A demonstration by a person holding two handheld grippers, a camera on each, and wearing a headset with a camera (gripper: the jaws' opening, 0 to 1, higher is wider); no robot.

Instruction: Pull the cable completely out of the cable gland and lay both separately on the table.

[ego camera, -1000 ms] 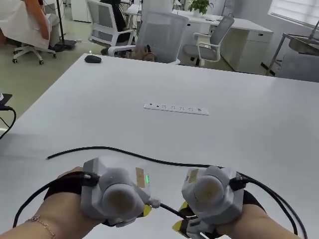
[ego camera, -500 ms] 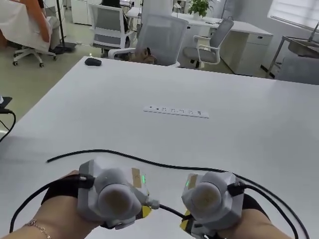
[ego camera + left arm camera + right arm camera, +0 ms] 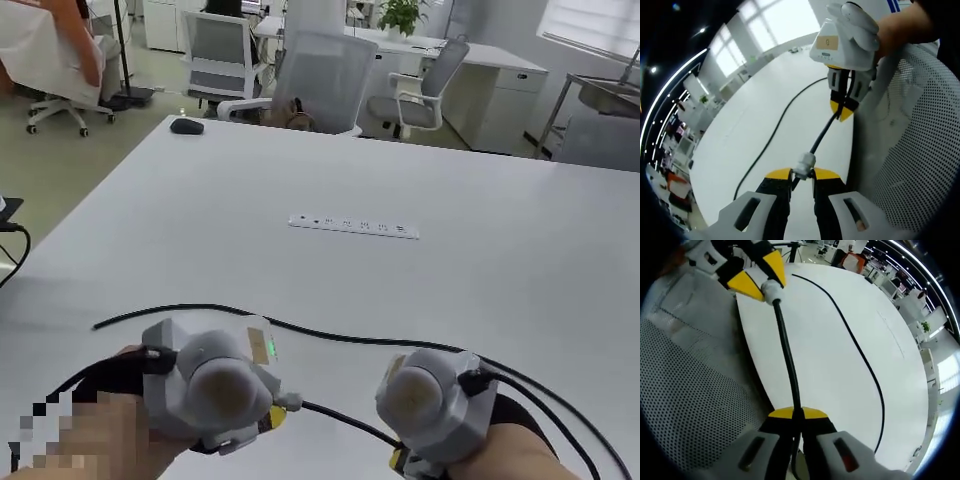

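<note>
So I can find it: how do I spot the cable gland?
Start at the white table, near edge. There the left gripper pinches the cable gland, a small pale knob. Everything else along the black cable is thin and dark.

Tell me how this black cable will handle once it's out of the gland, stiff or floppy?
Probably floppy: the cable snakes in loose curves across the table. Between the cable gland and the right gripper it runs straight, likely just pulled taut. Thin, so probably light.
</note>
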